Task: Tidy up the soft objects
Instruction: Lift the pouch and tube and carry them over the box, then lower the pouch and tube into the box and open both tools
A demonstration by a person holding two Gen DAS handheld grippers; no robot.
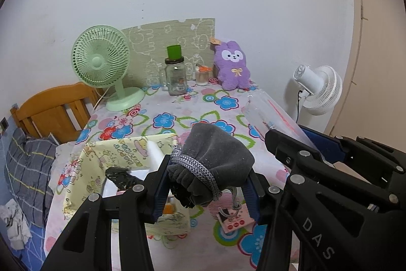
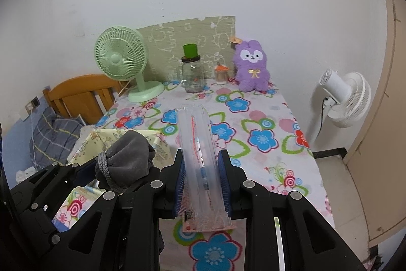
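Observation:
In the left wrist view my left gripper [image 1: 208,182] is shut on a grey drawstring pouch [image 1: 215,156], its blue pads pressing the gathered neck. The pouch hangs above the table, over the right edge of a yellow patterned fabric box [image 1: 101,156]. My right gripper [image 2: 201,169] is shut on a long clear plastic pack [image 2: 198,139] with a pen-like item inside, held off the table and pointing away. The two grippers are side by side: the pouch [image 2: 127,154] shows at the left of the right wrist view, the pack [image 1: 269,113] at the right of the left wrist view.
On the floral tablecloth [image 1: 177,106] a purple plush [image 1: 232,65], a glass jar [image 1: 176,78] with a green cup on it and a green fan [image 1: 101,62] stand along the far wall. A pink card [image 1: 233,220] lies under the pouch. A white fan [image 2: 347,98] stands right of the table, bedding to the left.

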